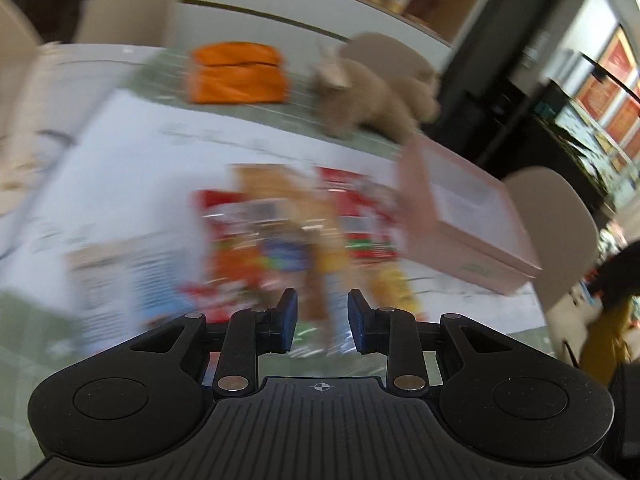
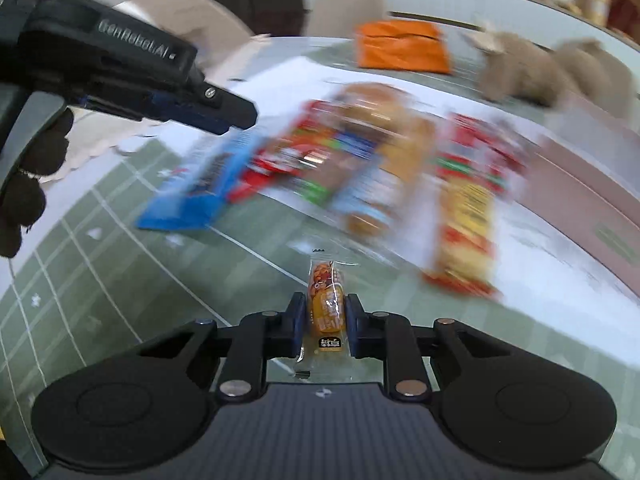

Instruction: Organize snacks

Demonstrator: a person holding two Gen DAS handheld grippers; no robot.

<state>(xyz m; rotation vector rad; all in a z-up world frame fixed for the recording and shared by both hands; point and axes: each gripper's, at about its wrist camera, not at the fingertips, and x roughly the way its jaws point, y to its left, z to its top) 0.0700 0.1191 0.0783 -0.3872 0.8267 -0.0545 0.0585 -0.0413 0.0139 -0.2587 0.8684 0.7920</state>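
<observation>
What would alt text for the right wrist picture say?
The right gripper pinches a small orange snack packet above a green table. Beyond lie blurred snack packs, with the left gripper over a blue one.

1. A row of snack packets (image 2: 360,168) is lying side by side on the table (image 2: 100,280), on a paper sheet (image 2: 560,300).
2. A flat snack bar packet (image 2: 200,184) is lying at the left end of that row, and a long packet (image 2: 468,208) is lying at the right end.
3. A shallow box (image 1: 464,216) is sitting just right of the row.
4. A pouch (image 2: 402,46) is sitting behind the snacks, and a plush toy (image 2: 520,68) is lying to its right.
5. A small wrapped snack (image 2: 326,304) is sitting between the jaws of the right gripper (image 2: 325,326), before the row.
6. The left gripper (image 2: 224,114) is hovering above the row's left end.
7. Chairs (image 2: 344,4) are standing behind the table.
</observation>
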